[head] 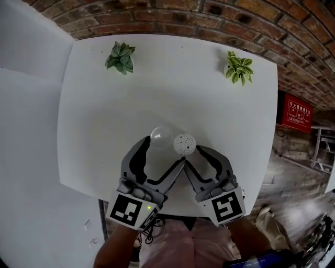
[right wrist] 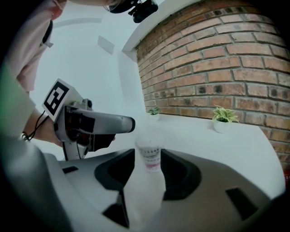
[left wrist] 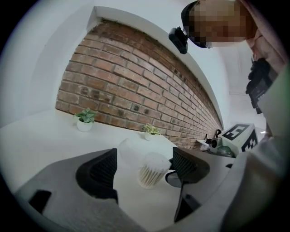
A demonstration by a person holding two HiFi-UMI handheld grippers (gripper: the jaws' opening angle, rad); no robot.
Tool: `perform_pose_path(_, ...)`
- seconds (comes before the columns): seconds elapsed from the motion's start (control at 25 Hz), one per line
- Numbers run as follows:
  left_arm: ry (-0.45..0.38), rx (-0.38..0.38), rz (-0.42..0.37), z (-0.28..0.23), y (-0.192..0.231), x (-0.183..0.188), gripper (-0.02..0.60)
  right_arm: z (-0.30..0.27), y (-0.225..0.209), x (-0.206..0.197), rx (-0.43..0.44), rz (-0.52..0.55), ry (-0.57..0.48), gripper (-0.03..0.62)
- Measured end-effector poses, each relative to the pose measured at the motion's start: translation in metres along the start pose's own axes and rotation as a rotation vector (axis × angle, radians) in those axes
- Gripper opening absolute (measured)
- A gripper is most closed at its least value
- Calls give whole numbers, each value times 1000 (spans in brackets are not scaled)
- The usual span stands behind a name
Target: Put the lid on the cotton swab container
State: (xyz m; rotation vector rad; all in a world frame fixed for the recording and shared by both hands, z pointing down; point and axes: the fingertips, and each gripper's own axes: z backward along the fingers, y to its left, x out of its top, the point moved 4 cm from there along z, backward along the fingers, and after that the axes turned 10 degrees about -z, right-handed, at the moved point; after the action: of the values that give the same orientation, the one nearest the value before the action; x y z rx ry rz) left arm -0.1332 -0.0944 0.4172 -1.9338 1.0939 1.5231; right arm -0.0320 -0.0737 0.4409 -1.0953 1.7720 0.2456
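cotton swab container (head: pixel 183 143), its label (right wrist: pixel 151 157) seen only in right gripper view

The small, round, clear plastic cotton swab container (head: pixel 183 143) stands upright on the white table (head: pixel 104 104). It is open and full of white swabs. Its clear round plastic lid (head: pixel 161 136) lies just beside it, off the container.

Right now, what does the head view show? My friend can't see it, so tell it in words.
The left gripper and right gripper, both open, point at a swab container and its clear lid beside it on a white table. Two plants stand at the far edge, by a brick wall.
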Motion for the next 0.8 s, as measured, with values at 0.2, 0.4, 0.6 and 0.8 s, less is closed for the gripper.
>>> perform_pose_path(0.2,14,-94,-34,-1,-20,7,394,-2,-2,-3,-1,-1,5,184)
perform_pose_path(0.4,45,-191,-211,0,-46,11,394,-1,0,-3,-1,5,4,184)
perform_pose_path(0.6,33,-244,-268,-3,-63,14,385,1,1,-3,2,18,2,184)
perform_pose_path(0.8,42,-292,-268,-7,-71,13,382,3,-1,-6,6,18,2,184)
